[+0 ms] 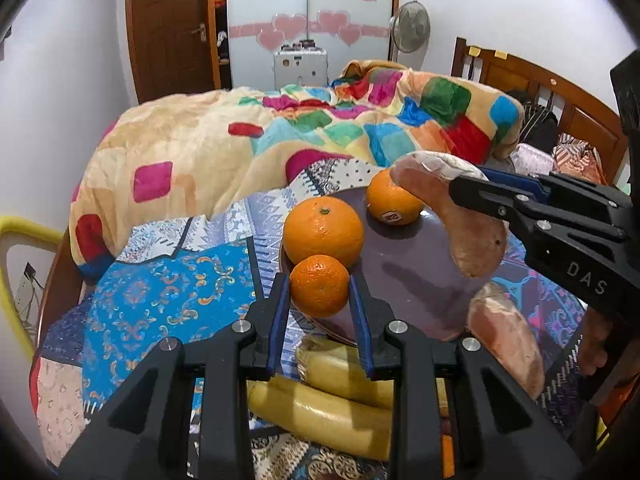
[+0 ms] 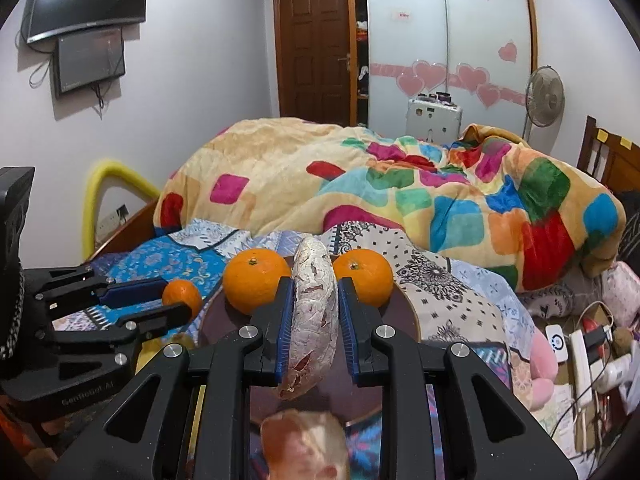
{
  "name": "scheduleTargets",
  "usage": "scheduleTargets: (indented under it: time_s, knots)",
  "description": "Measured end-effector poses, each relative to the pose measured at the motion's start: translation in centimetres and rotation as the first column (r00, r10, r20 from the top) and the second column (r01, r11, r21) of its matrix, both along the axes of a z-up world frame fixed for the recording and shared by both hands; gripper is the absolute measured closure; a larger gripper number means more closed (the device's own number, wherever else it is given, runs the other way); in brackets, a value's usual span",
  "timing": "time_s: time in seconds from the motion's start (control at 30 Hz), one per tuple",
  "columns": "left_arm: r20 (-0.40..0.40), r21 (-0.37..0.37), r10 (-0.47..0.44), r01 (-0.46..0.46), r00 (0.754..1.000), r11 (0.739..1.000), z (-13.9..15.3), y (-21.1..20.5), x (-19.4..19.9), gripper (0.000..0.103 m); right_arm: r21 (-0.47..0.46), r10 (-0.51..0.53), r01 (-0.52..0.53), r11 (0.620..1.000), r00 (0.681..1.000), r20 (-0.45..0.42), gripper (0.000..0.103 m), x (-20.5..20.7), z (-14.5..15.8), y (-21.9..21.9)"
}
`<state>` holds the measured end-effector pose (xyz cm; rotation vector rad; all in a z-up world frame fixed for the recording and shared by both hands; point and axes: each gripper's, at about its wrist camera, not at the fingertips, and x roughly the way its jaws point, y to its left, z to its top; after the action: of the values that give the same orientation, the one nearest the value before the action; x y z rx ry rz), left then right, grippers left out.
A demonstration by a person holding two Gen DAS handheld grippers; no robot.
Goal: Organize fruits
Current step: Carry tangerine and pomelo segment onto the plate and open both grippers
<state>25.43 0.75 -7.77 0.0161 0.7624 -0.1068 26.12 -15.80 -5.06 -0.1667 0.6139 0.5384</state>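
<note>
We are gripping a small orange (image 1: pixel 319 285) in the left gripper (image 1: pixel 319 300) and a sweet potato (image 2: pixel 314 316) in the right gripper (image 2: pixel 314 320), over the plate (image 1: pixel 420 264). Two oranges are sitting there; bananas (image 1: pixel 328 408) are waiting.

Our left gripper (image 1: pixel 320 308) and right gripper (image 2: pixel 313 322) are black plastic with triangular cut-outs, silver screws (image 1: pixel 242 326) at the joints and ribbed blue pads (image 2: pixel 285 330). White letters read "DAS" on the right one, "GenRobot AI" on the left.
</note>
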Motion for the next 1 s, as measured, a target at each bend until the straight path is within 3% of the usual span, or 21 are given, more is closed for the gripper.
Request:
scheduleTargets:
  time_s: [0.33, 0.67, 0.83, 1.0]
  knots:
    - [-0.085, -0.065, -0.018, 0.012, 0.996, 0.998, -1.4, 0.9, 2.9, 0.073, -0.04, 0.027, -0.033, 0.999, 0.992, -0.123, 0.083, 3.2, -2.5, 1.6]
    - [-0.095, -0.023, -0.023, 0.021, 0.995, 1.0, -1.8, 0.2, 3.5, 0.073, -0.081, 0.05, -0.066, 0.995, 0.982, -0.183, 0.08, 3.9, -3.7, 2.5]
    - [-0.102, -0.031, -0.008, 0.005, 0.995, 1.0, -1.8, 0.4, 3.3, 0.064, -0.092, 0.04, -0.054, 0.994, 0.988, -0.147, 0.078, 3.2, -3.1, 2.3]
    - [-0.068, -0.028, -0.004, 0.003, 0.998, 1.0, -0.3, 0.3, 1.5, 0.063, -0.077, 0.052, -0.061, 0.995, 0.992, -0.115, 0.077, 1.5, -1.5, 1.6]
